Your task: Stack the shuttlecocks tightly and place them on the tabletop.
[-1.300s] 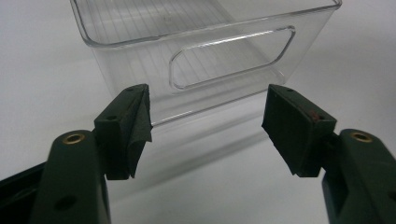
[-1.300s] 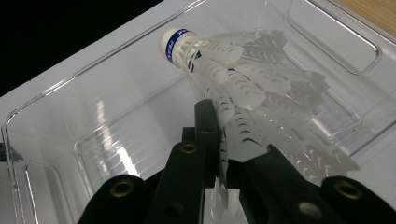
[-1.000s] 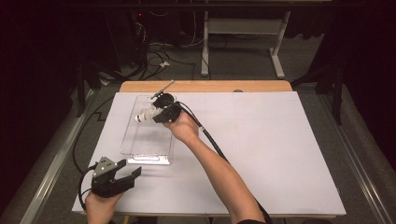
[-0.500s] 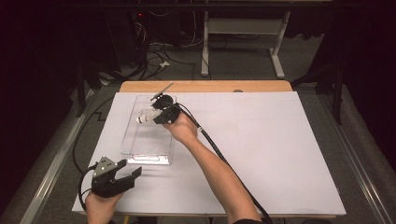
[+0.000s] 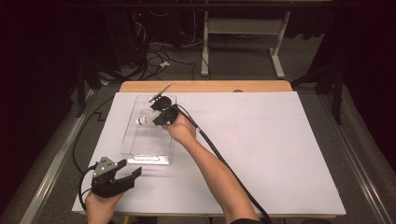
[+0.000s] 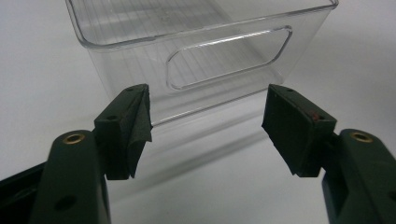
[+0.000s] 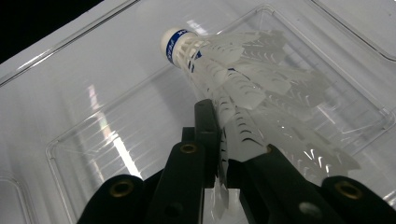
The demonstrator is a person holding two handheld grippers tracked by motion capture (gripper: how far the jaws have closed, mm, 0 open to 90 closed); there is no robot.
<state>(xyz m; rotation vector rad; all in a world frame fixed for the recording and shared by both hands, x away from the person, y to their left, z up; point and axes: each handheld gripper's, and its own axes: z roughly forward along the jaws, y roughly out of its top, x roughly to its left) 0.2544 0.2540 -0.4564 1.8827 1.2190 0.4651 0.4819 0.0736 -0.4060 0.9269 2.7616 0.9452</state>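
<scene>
While the right gripper [image 5: 156,114] pinches the feather skirt of a white shuttlecock [image 7: 224,70], it holds it over the clear plastic bin [image 5: 133,147] in the upper left of the high view, cork end pointing away from the jaws. The pick-up looks done; what seems left is lowering the shuttlecock onto the bin floor and letting go. The left gripper [image 5: 122,176] waits at the lower left, jaws spread wide with nothing between them, just short of the bin's near wall with its handle cut-out [image 6: 229,56].
</scene>
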